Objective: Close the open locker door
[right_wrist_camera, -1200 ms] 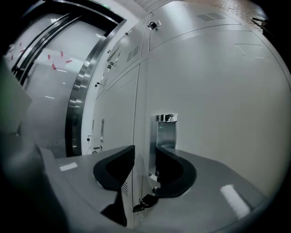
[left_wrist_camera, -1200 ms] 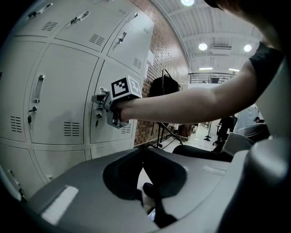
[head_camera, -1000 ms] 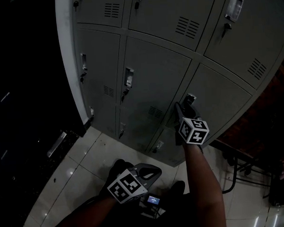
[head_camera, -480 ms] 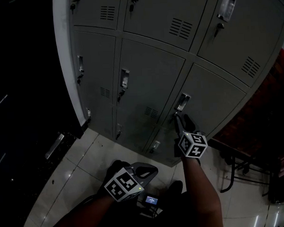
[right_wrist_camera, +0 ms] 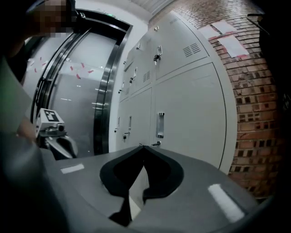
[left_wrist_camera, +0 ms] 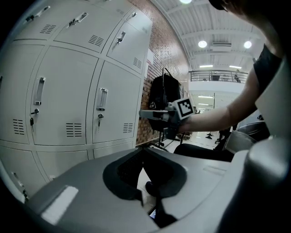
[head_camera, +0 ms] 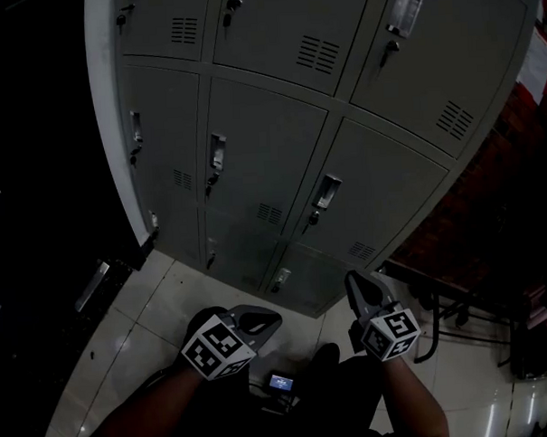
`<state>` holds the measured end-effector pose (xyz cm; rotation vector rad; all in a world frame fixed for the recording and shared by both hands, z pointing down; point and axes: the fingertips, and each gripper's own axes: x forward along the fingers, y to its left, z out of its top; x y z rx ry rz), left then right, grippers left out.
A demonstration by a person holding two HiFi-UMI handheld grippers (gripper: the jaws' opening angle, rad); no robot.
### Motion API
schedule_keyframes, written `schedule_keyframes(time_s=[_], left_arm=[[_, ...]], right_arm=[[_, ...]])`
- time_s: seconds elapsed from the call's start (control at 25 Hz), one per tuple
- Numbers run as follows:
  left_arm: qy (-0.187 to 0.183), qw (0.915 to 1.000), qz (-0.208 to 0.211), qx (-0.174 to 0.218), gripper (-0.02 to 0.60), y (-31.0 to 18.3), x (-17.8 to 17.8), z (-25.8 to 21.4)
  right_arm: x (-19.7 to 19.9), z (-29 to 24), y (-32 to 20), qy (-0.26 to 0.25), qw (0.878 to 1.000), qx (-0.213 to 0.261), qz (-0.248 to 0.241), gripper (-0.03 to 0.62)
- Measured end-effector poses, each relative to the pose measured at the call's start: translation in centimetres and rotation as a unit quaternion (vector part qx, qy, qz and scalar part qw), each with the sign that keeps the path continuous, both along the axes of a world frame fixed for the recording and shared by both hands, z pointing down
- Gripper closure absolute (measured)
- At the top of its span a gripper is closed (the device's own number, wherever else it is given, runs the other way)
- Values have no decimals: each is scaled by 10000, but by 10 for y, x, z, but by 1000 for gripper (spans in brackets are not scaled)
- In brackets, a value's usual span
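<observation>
The grey lockers (head_camera: 252,151) fill the head view, and every door lies flush. The middle-row door (head_camera: 381,199) with the handle (head_camera: 325,191) stands shut; the right gripper view shows it too, handle (right_wrist_camera: 160,124). My right gripper (head_camera: 358,286) hangs well back from that door over the floor. Its jaws have just been closing and now meet with nothing between them (right_wrist_camera: 142,146). My left gripper (head_camera: 260,318) is low at the left with its tips together and empty (left_wrist_camera: 142,148). It sees the right gripper (left_wrist_camera: 148,113) in front of the lockers.
A dark metal-framed doorway (right_wrist_camera: 97,91) adjoins the lockers on the left. A brick wall (head_camera: 489,185) and a metal chair frame (head_camera: 441,319) stand at the right, with a black bag (left_wrist_camera: 163,93) on a chair. Pale floor tiles (head_camera: 168,299) lie below, and a small lit screen (head_camera: 281,382) is by my feet.
My right gripper has drawn back from the door's handle toward me and its jaws have closed. The left gripper has stayed put.
</observation>
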<state>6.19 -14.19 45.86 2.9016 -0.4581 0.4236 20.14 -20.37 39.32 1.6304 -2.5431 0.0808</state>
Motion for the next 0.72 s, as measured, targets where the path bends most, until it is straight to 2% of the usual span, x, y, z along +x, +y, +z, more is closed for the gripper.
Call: schedule_keyframes(time_s=[0.2,0.4,0.56,0.72], left_arm=[[20,10000,-10,14,569,-1,-1,0],[-11,10000,6,31,569,1,1,1],[-25,10000,15,47,569,2,2,1],[-56,10000,25,66,569,2,3,1]], right_arm=[[15,2,66,-167,9998,-49,-75,591],[13,18,108,-280,9993,-226,-109,591],[-5,35,122,-553,9968,-383,-438,591],[-11,44,122,-583,9947,-587,-612,591]])
